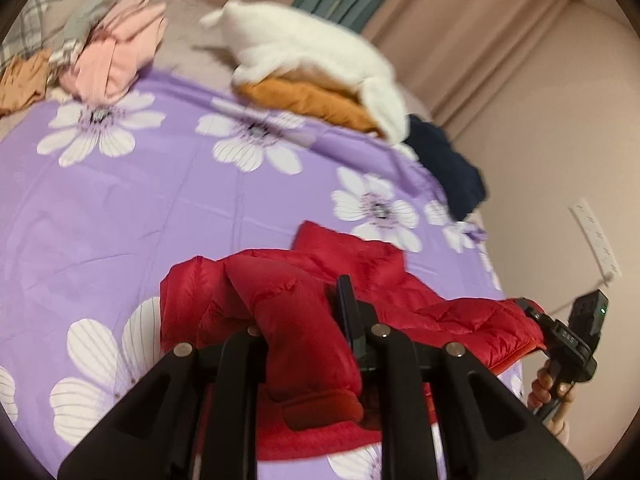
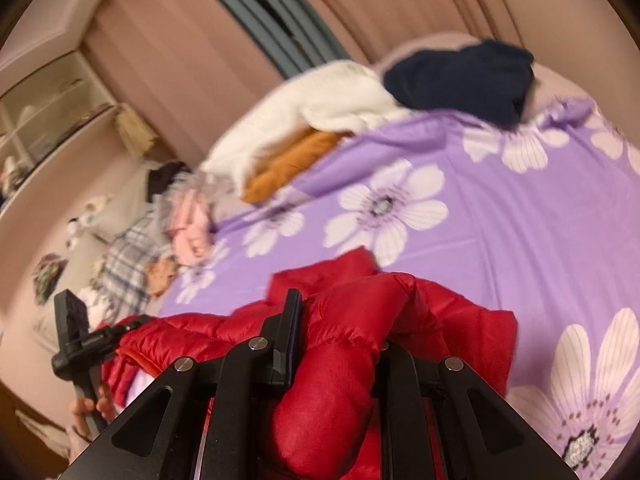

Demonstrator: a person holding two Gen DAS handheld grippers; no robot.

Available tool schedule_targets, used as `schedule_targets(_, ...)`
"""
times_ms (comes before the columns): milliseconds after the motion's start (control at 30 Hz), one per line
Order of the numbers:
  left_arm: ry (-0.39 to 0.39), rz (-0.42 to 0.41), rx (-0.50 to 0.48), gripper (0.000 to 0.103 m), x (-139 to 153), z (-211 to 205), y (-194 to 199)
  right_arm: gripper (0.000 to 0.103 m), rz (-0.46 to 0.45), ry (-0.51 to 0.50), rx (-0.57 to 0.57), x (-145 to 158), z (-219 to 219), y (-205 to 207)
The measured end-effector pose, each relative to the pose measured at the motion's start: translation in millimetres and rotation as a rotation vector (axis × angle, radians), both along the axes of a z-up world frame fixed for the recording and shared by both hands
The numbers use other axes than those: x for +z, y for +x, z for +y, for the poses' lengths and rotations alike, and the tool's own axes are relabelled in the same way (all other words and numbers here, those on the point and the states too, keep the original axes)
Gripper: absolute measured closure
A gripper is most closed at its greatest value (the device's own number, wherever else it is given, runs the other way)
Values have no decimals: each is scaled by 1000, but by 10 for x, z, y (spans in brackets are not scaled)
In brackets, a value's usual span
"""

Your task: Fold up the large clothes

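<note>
A red puffer jacket (image 1: 360, 280) lies bunched on the purple flowered bedsheet (image 1: 160, 200). My left gripper (image 1: 300, 320) is shut on one red sleeve, which runs between its fingers and hangs toward the camera. The jacket also shows in the right wrist view (image 2: 460, 320), where my right gripper (image 2: 340, 332) is shut on the other sleeve. Each gripper shows in the other's view: the right one at the jacket's right edge (image 1: 568, 336), the left one at its left edge (image 2: 80, 340). Both views are blurred.
A white garment (image 1: 320, 52) lies on an orange one (image 1: 312, 100) at the far side of the bed, with a dark navy garment (image 1: 448, 160) beside them. A pile of pink, grey and plaid clothes (image 1: 108, 48) sits far left. Curtains (image 1: 460, 32) hang behind.
</note>
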State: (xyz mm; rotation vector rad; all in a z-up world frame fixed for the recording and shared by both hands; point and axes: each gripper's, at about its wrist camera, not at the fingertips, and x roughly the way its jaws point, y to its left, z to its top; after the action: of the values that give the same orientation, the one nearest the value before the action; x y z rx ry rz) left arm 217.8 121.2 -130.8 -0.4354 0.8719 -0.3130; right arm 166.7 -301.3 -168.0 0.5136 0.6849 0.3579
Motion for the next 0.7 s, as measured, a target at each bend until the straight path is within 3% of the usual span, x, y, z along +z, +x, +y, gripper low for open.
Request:
schedule_targets(133,7,79,45,77,-254,-36,323,85,94,9,-36,-232,-82,265)
schedule_targets(267,-18,130,76,56,-400,-10,514,67,185,96,-72,-450,-207,455)
schedule_targets(333,-41,140,95,51,-422,32,569,57,203,173,-84,-502,-289,480)
schedule_targets(400,-57,129,115,42,-378,91,581,47,197,238,-85,-492,-341,496)
schedule_targets(467,-36,96,164,20,-264,190,568,42,174,285,-91,-418,-401,460)
schedule_targets(500,-27,80,184,17,-220,232,556,37,166,291,-96,-383,-410,467)
schedule_targets(600,-29,24,212,16,-46,379,449,30,129,278,-133,-256,-432,432)
schedule_targets(700,61,-2,182,16,20,305,342,29,70,220,-183,-114,-436,359)
